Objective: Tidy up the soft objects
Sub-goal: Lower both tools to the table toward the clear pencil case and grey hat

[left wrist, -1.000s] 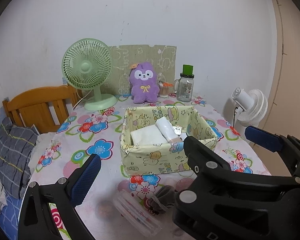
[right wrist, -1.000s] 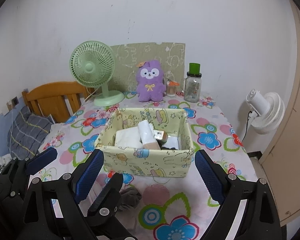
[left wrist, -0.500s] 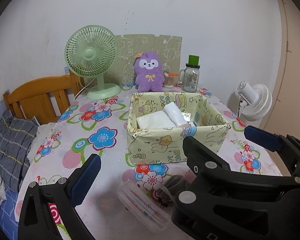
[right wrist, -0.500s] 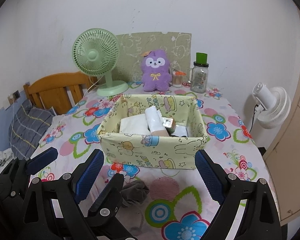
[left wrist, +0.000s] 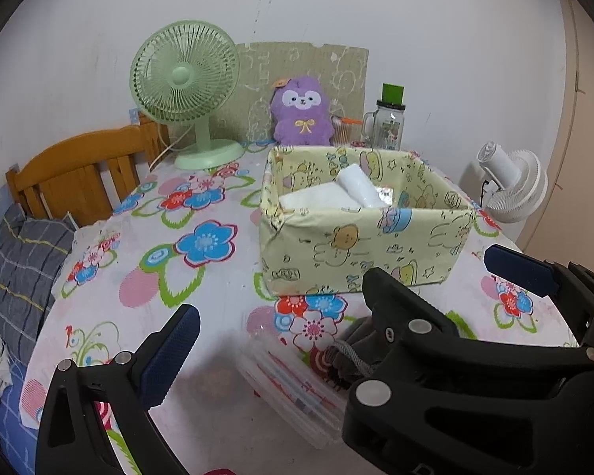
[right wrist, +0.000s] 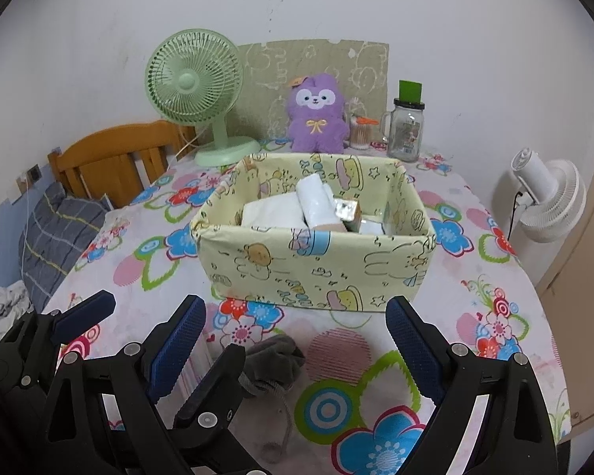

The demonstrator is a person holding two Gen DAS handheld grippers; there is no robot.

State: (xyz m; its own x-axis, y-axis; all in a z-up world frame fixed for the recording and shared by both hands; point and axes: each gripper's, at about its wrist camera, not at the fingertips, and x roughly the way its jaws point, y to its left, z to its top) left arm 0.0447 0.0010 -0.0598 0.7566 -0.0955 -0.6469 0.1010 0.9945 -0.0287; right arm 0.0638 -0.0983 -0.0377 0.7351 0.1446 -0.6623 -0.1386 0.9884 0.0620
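Note:
A grey soft cloth with a cord [right wrist: 273,360] lies on the flowered tablecloth [right wrist: 146,237] in front of the yellow cartoon-print box [right wrist: 313,261]. My right gripper [right wrist: 297,316] hangs open just above it, the cloth low between its blue pads. My left gripper [left wrist: 289,332] is open too. Its right finger [right wrist: 217,376] reaches in between the right gripper's fingers, next to the cloth [left wrist: 356,340]. A clear plastic case [left wrist: 297,380] lies under the left gripper. The box [left wrist: 360,245] holds white folded cloth, a white roll and a foil packet. A purple plush [right wrist: 316,114] sits at the back.
A green desk fan [right wrist: 194,79], a glass jar with a green lid [right wrist: 408,126] and a cardboard panel stand along the wall. A white fan [right wrist: 546,198] stands beyond the table's right edge. A wooden chair [right wrist: 111,158] and a checked cushion are at the left.
Both grippers have sunk toward the table and come nearer the box and grey cloth. Their jaws stay as wide as before. Nothing on the table has moved.

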